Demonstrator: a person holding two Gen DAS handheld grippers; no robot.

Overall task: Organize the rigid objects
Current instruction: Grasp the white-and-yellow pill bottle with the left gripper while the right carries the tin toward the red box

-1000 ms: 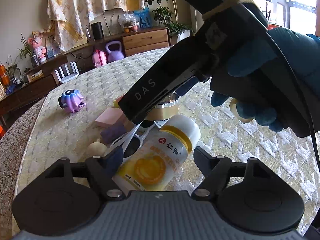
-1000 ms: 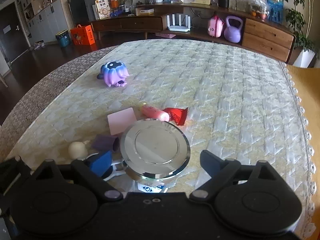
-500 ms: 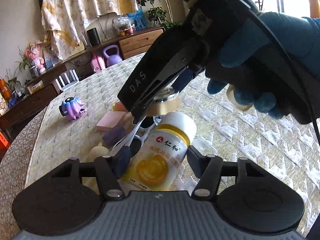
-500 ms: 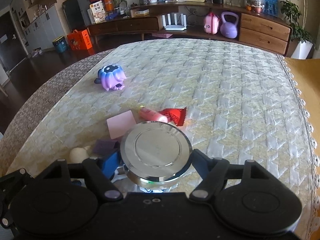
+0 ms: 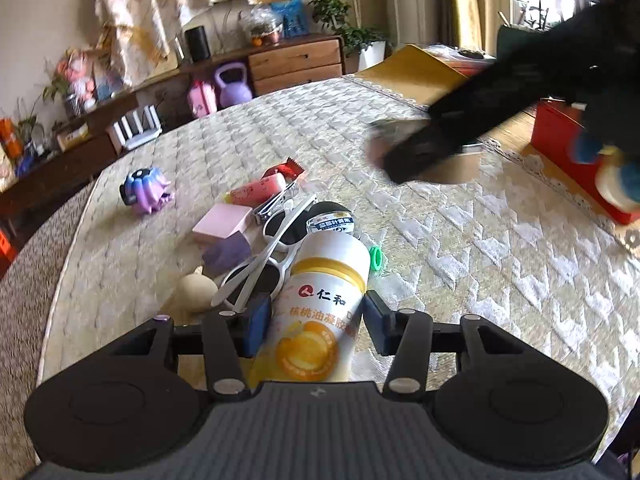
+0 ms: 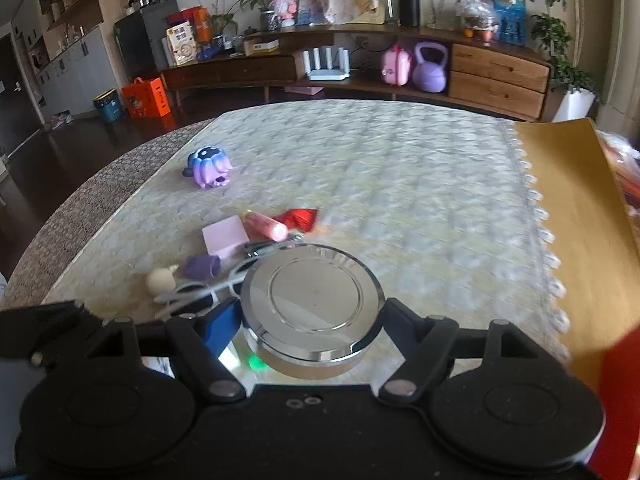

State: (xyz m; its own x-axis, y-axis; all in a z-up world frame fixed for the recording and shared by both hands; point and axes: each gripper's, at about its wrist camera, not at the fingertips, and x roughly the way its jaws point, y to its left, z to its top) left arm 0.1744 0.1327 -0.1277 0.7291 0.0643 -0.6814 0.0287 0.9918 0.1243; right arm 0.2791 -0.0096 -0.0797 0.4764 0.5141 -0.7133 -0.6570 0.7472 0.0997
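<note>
Lying between the closing left claw (image 5: 314, 322), the bottle (image 5: 320, 308) touches both pads.

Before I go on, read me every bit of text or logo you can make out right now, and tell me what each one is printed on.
"仁和", beside a red logo mark: white bottle with the yellow band, between the left gripper's closing jaws.
"核桃油凝胶": line below on the same bottle; its end is hidden.
Small round jar behind the bottle: blue label, characters too small to read.
Box on the far shelf: print too blurred.
Metal tin in the right gripper: no text.
</note>
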